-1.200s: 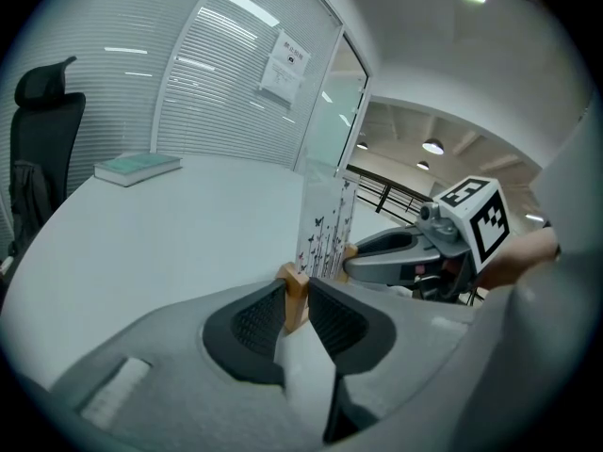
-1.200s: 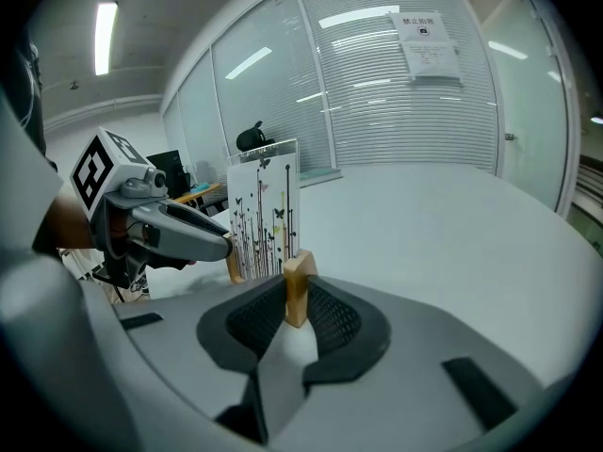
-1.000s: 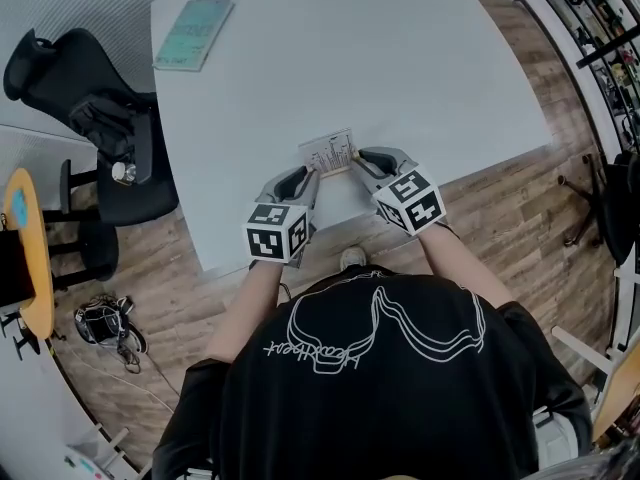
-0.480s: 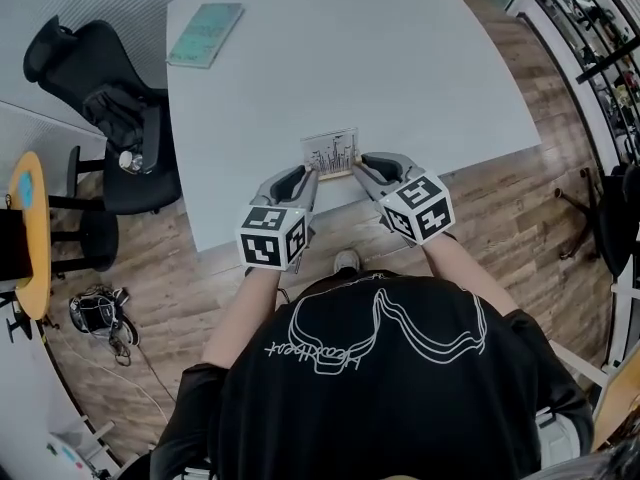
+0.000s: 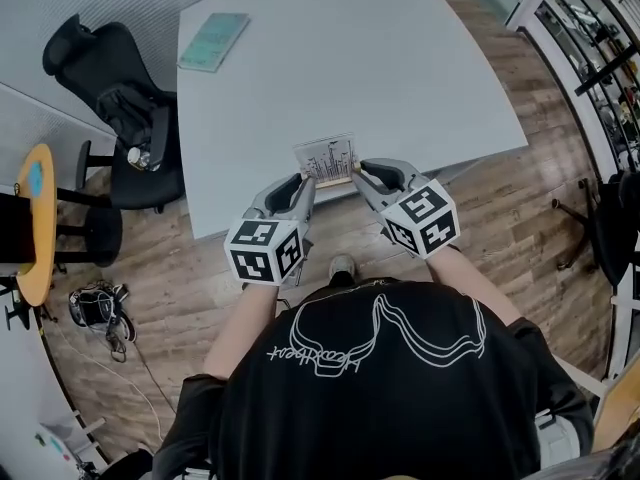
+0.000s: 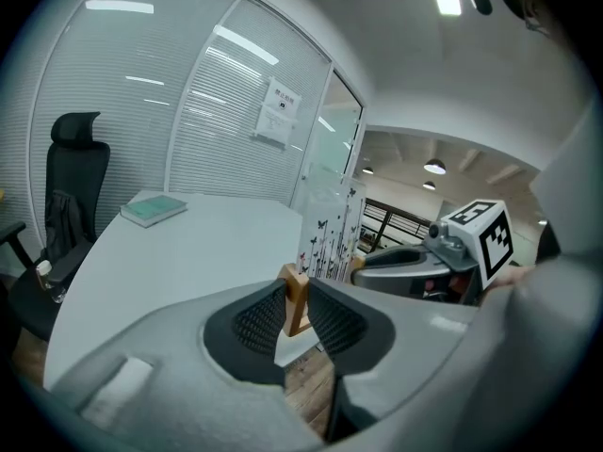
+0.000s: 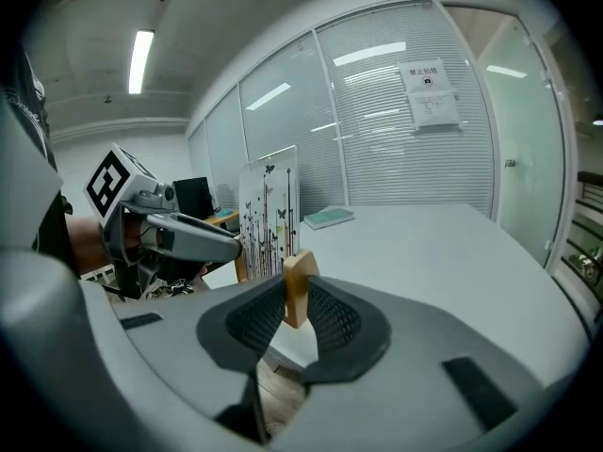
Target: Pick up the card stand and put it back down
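Card stand (image 5: pixel 328 161) clamped at both ends of its wooden base: left gripper (image 6: pixel 297 297) closed on one end, right gripper (image 7: pixel 297 295) closed on the other. Held upright, apparently clear of the bench (image 5: pixel 400 58), over its near edge. Pick-up judged done; setting back down still to do. Slot of stand carrying one printed card. No other container seen. Book (image 5: pixel 214 41) at far corner.

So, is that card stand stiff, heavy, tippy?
Probably stiff: the card stand shows no bend with the left tool and right tool pinching its wooden base. Its tall thin panel over that narrow base suggests it's light but apt to tip.
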A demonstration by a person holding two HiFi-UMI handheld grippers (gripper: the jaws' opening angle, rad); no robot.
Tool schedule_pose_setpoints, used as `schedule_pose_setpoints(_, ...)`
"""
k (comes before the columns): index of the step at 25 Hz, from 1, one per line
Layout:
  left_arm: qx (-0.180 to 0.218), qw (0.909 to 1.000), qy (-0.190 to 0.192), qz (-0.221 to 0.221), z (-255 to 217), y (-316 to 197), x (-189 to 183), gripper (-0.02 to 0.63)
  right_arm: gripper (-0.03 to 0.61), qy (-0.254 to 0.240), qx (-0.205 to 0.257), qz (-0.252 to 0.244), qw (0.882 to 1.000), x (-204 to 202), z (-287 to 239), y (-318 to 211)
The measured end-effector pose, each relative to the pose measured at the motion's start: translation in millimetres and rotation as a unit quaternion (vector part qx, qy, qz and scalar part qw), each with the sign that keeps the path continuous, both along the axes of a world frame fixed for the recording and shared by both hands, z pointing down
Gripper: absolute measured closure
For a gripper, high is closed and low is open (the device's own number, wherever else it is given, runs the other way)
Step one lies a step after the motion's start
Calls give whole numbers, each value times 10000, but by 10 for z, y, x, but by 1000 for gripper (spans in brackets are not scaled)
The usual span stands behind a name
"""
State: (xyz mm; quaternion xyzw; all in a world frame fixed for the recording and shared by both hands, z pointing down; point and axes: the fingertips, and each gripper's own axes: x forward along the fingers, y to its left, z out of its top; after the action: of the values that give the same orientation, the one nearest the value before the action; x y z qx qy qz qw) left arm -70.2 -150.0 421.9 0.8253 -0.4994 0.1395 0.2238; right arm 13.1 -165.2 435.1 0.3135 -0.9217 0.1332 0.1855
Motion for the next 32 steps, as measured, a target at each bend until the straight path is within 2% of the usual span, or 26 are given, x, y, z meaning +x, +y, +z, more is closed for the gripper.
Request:
schedule_pose_setpoints(6,242,9997,-58,-50,-190,275,130,534,500,-109,212,-22,9997,130,-176,266)
schedule_pose_setpoints(16,356,9992,-128,-110,-255,699,202,534,500,-150,267,-90,9995,198,-223,679)
schedule_pose_setpoints(32,408,9990,-154,-75,-286,929,359,534,500,-161,309,-41,9994,352,-242,895)
